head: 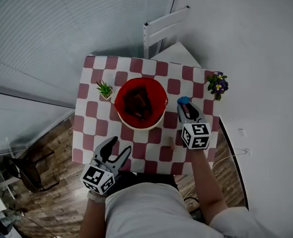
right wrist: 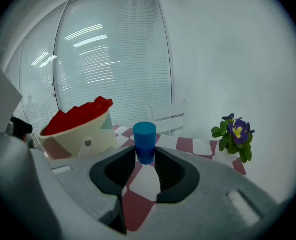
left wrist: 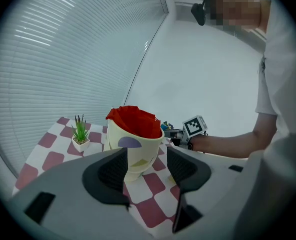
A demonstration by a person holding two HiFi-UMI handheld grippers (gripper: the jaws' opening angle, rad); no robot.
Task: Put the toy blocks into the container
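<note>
The blue cylinder block [right wrist: 144, 136] is clamped at its lower part between the fingers of the right gripper [right wrist: 145, 155]. Its long axis is kept upright, with the flat round end pointing up. It is held over the checkered table [head: 93, 114], just beside the container [head: 162, 114], a cream bucket lined in red, on that container's right. The left gripper [left wrist: 146, 166] is held at the table's near edge, fingers spread wide with nothing clasped; the container is seen well beyond them.
</note>
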